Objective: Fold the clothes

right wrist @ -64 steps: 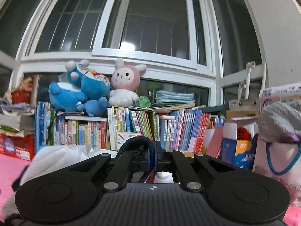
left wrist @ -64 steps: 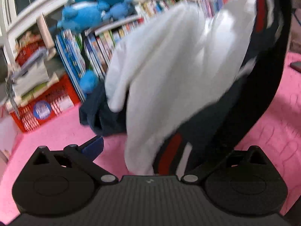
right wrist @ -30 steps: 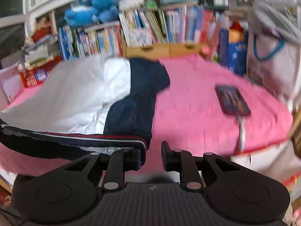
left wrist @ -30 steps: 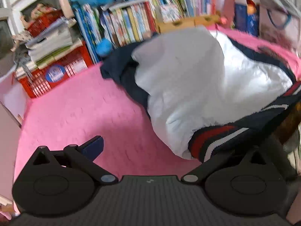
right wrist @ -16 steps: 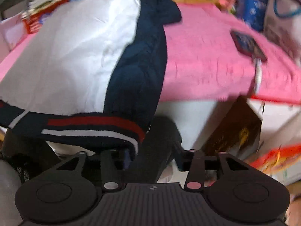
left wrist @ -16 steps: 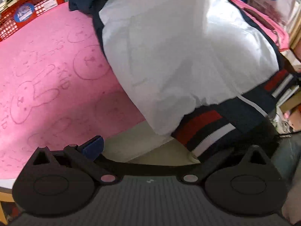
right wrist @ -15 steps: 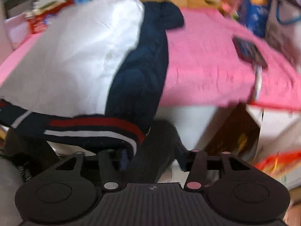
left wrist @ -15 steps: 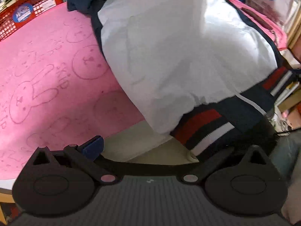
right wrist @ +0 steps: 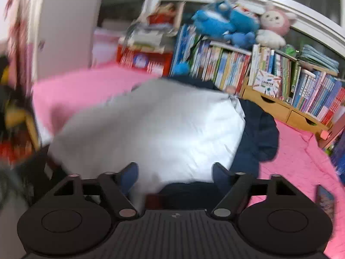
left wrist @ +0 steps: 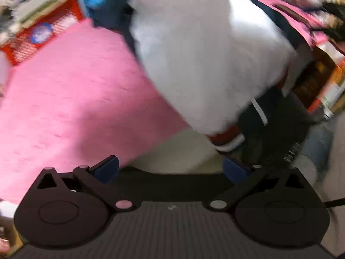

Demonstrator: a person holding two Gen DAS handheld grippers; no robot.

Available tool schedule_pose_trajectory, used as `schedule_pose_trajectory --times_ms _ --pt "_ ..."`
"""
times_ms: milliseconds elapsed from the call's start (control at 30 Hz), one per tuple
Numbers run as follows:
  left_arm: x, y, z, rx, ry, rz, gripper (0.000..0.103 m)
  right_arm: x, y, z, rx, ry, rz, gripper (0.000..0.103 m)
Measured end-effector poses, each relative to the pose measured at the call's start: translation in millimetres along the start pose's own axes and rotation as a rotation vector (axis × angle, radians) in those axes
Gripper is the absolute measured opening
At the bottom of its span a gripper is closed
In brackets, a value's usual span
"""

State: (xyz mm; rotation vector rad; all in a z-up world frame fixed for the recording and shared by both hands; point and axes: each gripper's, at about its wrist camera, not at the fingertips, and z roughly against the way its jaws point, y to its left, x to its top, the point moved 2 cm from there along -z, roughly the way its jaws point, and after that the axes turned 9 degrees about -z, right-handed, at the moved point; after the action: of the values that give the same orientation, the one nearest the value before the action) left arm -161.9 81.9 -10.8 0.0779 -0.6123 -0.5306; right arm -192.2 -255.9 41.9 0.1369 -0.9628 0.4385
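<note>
A white and navy jacket [left wrist: 204, 49] with a red and white striped hem lies spread on the pink bed cover [left wrist: 71, 90]. Its hem hangs over the near edge of the bed. My left gripper [left wrist: 170, 168] is open and empty, just in front of the hem. In the right wrist view the jacket [right wrist: 155, 129] lies white side up with a navy sleeve on its right. My right gripper [right wrist: 174, 172] is open over its near edge, holding nothing.
A bookshelf [right wrist: 269, 73] with plush toys [right wrist: 224, 23] lines the far side of the bed. A red crate [left wrist: 41, 34] stands at the far left. A phone [right wrist: 325, 198] lies on the cover at the right. Boxes [left wrist: 323, 69] stand beside the bed.
Both grippers have let go of the striped hem and opened. The jacket has dropped flat onto the bed. The right gripper has swung to face the bookshelf.
</note>
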Motion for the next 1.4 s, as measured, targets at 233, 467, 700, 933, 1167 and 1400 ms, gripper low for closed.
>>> schedule_pose_trajectory --times_ms 233,467,700,933,1167,1400 --pt "84.7 19.1 0.8 0.088 -0.284 -0.035 0.103 -16.8 -39.4 37.9 -0.292 -0.01 -0.115 0.088" --pt "158.0 -12.8 -53.6 0.036 -0.438 0.052 0.103 23.0 -13.5 -50.0 -0.085 -0.246 -0.278 0.086" --pt "133.3 1.4 -97.9 0.002 -0.261 0.164 0.103 9.4 -13.4 -135.9 -0.102 -0.07 -0.326 0.07" --pt "95.2 12.2 -77.4 0.017 -0.186 0.105 0.103 -52.8 -78.5 -69.4 -0.298 0.022 -0.474 0.075" --pt "156.8 38.7 -52.5 0.095 -0.384 0.161 0.103 22.3 -127.6 -116.6 -0.297 -0.109 -0.57 0.088" --pt "217.2 -15.2 -93.0 0.018 -0.434 0.088 0.103 122.2 -181.8 -240.7 -0.395 -0.147 -0.592 0.103"
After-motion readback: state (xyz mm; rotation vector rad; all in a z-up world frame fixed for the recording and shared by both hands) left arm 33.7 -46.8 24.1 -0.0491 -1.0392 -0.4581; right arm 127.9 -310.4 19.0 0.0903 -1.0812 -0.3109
